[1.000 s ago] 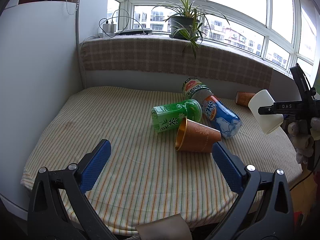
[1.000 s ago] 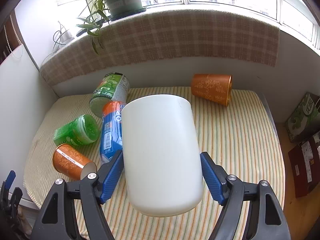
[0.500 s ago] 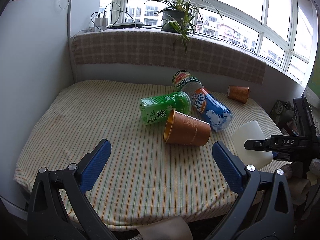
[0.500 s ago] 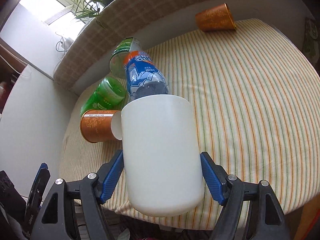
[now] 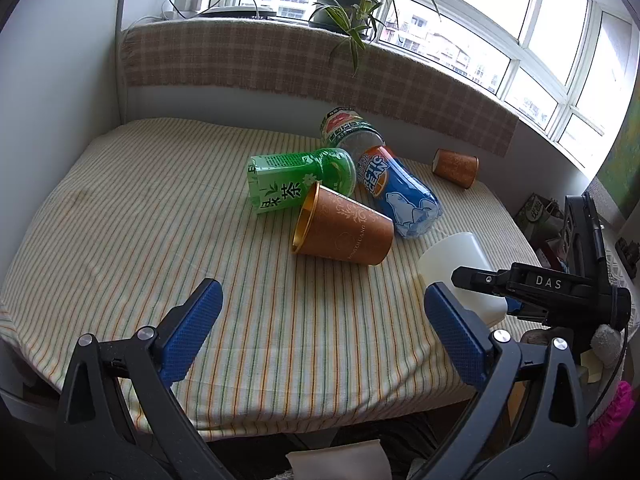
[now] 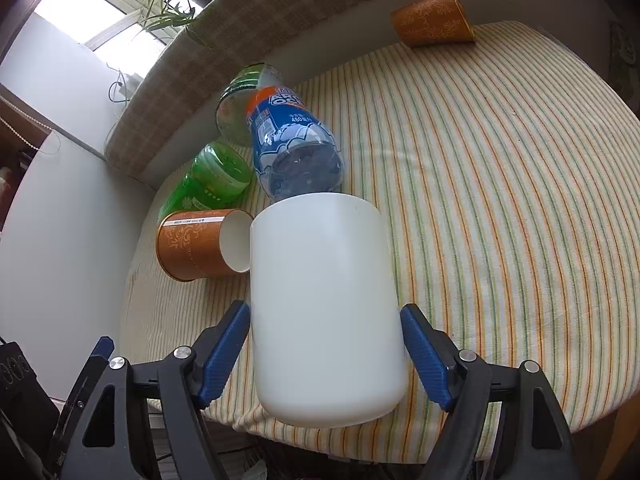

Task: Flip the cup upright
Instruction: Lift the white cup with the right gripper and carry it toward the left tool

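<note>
My right gripper is shut on a white cup, its blue pads on both sides. In the left wrist view the white cup sits tilted at the right near edge of the striped table, low to the cloth, with the right gripper behind it. My left gripper is open and empty above the near table edge. An orange paper cup lies on its side mid-table. A second orange cup lies at the far right.
A green tea bottle, a blue bottle and a red-green bottle lie clustered behind the orange cup. A plaid-covered sill with a potted plant runs behind. A white wall stands at left.
My right gripper has carried the white cup down from above the table's right side to low over the near right edge. The left gripper has shifted slightly and stays open.
</note>
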A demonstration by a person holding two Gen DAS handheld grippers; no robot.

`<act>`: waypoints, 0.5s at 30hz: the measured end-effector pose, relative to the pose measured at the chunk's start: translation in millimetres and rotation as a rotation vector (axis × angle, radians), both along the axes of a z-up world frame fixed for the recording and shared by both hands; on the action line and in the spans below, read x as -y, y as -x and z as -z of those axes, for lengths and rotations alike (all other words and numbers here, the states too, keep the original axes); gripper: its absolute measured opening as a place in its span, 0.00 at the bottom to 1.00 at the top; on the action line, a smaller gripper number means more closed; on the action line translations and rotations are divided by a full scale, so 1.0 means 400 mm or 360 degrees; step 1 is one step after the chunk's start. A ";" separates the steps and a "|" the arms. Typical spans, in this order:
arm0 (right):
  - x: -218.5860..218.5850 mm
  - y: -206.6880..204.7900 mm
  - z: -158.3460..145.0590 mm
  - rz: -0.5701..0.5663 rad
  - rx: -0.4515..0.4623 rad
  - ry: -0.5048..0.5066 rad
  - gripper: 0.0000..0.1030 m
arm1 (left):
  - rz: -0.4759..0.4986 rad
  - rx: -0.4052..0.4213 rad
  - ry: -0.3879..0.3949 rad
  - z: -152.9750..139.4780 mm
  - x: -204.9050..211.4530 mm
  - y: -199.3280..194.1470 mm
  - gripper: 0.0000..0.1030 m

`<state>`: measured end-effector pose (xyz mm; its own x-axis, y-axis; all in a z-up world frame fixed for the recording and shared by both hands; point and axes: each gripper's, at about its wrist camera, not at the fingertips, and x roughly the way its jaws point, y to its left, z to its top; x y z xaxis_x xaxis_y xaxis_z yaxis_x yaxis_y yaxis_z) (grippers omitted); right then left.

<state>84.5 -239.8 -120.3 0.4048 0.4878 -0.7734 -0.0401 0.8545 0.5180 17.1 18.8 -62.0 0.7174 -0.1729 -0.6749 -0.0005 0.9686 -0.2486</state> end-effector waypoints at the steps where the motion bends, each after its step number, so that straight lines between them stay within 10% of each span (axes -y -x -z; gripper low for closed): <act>1: 0.005 0.005 -0.010 -0.0004 0.0027 -0.0012 0.82 | 0.0011 -0.0021 0.0030 0.003 0.002 -0.007 0.99; 15: 0.134 0.168 -0.105 0.0175 0.0321 0.0116 0.85 | 0.0188 -0.0497 0.0748 0.090 0.090 -0.160 0.92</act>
